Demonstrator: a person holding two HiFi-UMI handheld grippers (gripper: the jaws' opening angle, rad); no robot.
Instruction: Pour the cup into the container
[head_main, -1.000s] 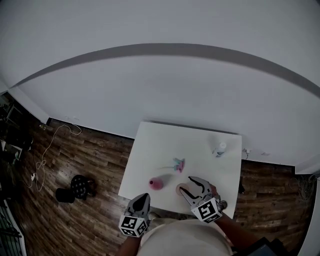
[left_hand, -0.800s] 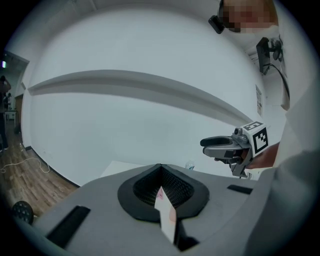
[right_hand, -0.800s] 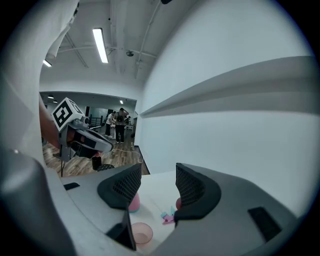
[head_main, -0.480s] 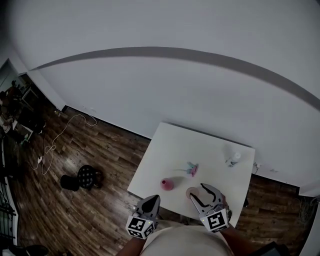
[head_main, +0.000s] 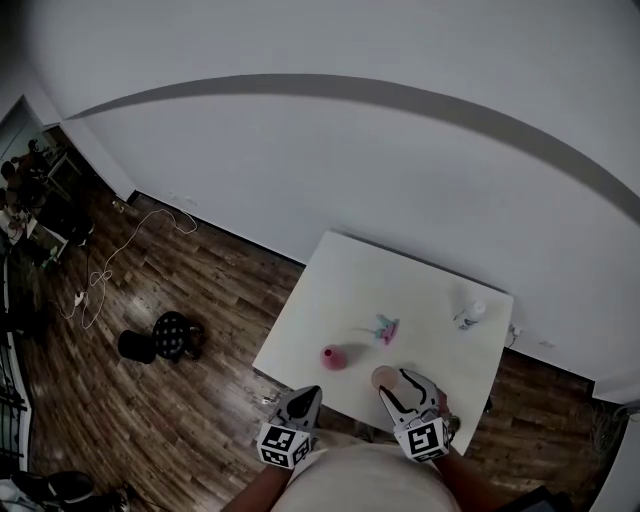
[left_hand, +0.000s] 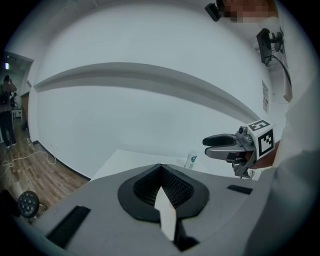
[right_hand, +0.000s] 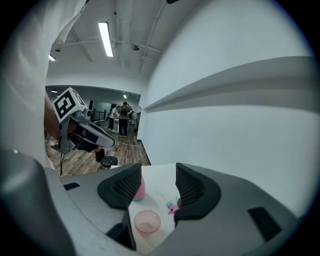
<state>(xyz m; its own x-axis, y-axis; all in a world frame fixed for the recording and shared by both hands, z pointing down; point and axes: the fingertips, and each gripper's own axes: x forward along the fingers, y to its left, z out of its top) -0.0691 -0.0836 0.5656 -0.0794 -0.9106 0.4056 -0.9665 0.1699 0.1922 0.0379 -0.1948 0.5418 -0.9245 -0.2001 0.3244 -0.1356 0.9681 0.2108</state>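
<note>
Closest in, my right gripper (right_hand: 157, 186) has its jaws partway apart with nothing clamped. Straight under the gap, on the white table (right_hand: 159, 174), sits the pale pink bowl (right_hand: 146, 221), which I take for the container.

A little further on, the pink cup (right_hand: 139, 191) stands upright just ahead of the jaw at that view's left, half hidden behind its pad. So it lies ahead and to the left of my gap, not in it. Its long axis runs up and down, so I judge a sideways grip round its wall would suit, once the jaws swing left.

Ahead of the other jaw lies a small pink and teal thing (right_hand: 171, 206) that I cannot identify.

My left gripper (left_hand: 160, 169) has its jaws pressed together on nothing, at the table's near edge. In the head view the cup stands between the two grippers, about as near to one as to the other, but only the right one is open to take it.

Farthest out, beyond both grippers, a small white bottle (left_hand: 190, 160) stands near the far edge. The left gripper view shows that bottle and the right gripper side-on, but neither cup nor bowl. The right gripper view shows cup and bowl but not the bottle
</note>
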